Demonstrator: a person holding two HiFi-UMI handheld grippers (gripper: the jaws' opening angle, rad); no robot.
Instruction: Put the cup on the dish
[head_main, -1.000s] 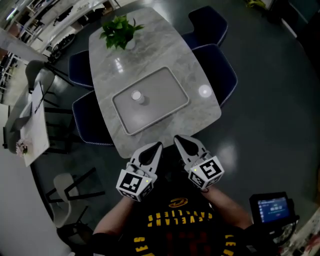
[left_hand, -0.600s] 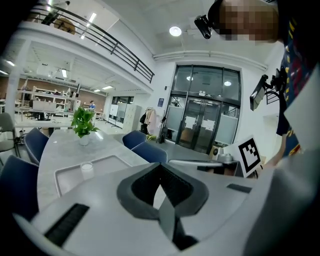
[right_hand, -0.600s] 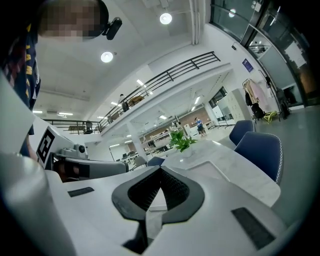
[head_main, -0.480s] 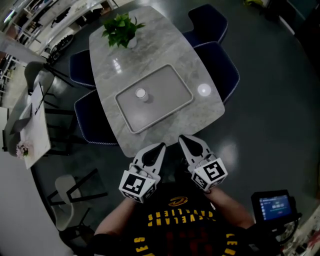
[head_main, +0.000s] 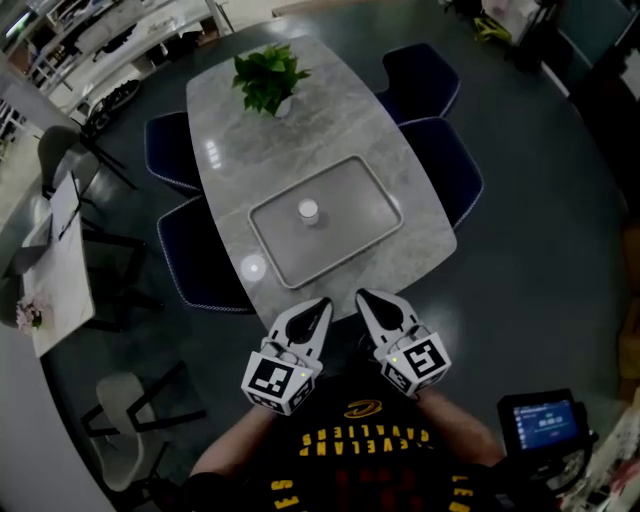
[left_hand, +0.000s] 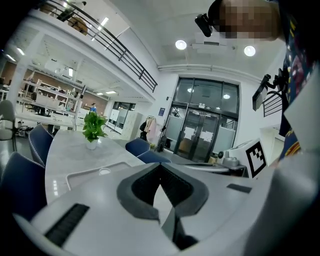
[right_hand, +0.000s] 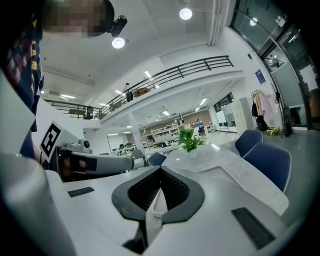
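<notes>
1. The cup is small and white. It stands upright on the dish, a grey rectangular tray-shaped piece, a little left of the dish's middle.
2. The dish lies on the near half of the grey marbled table, its long side running along the near edge.
3. The left hand-held gripper is off the table's near edge, in front of the person's chest. Its tips point toward the table.
4. In the left gripper view its jaws are pressed together with nothing between them.
5. The right hand-held gripper is just beside the left one, at about the same level. Its jaws are likewise closed on nothing.
6. The cup lies ahead of both hand-held grippers, past the table's near edge and the dish's near rim. It is well apart from either pair of tips, and neither touches it.
7. The left gripper view shows the cup small and low on the dish, left of the closed jaws.
8. A potted plant stands at the table's far end.
9. Blue chairs line both long edges.
</notes>
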